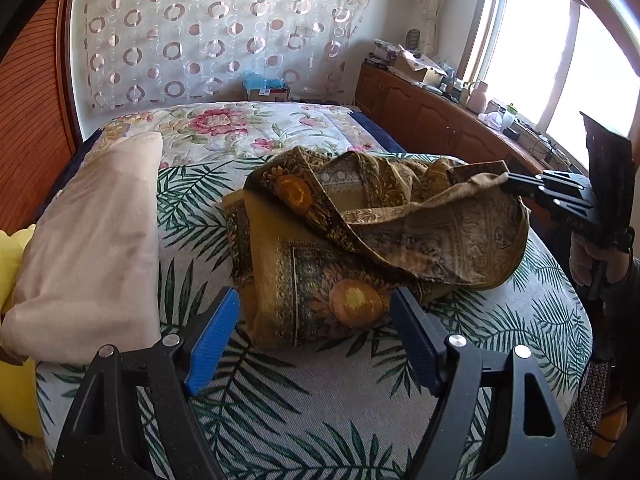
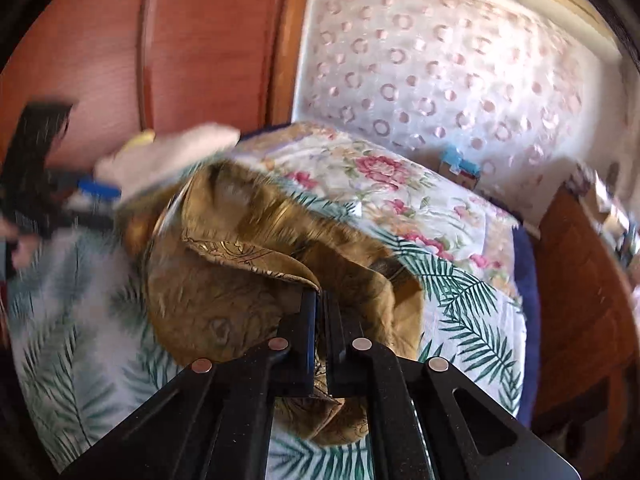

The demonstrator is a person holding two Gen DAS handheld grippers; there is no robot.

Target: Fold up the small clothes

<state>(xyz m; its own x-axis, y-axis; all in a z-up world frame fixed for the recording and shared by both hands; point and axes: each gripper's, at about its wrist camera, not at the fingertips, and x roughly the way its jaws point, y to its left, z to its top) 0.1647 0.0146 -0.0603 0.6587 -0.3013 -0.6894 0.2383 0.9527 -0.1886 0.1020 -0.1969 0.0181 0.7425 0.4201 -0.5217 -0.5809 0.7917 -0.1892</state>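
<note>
A golden-brown patterned garment (image 1: 360, 240) with orange sunflower prints lies crumpled on the palm-leaf bed cover (image 1: 280, 400). My left gripper (image 1: 316, 332) stands open just in front of its near fold, blue pads either side and nothing between them. In the left wrist view my right gripper (image 1: 508, 179) comes in from the right, shut on a raised corner of the garment. The right wrist view shows that gripper (image 2: 319, 300) pinching a fold of the garment (image 2: 240, 280), cloth bunched between and below its fingers. The left gripper (image 2: 96, 196) appears blurred at far left.
A folded pale pink cloth (image 1: 92, 240) lies left of the garment, with something yellow (image 1: 12, 248) beyond it. A floral quilt (image 1: 240, 128) covers the far bed. A wooden cabinet (image 1: 432, 120) with clutter runs under the window at right. A wooden wardrobe (image 2: 160, 40) stands left.
</note>
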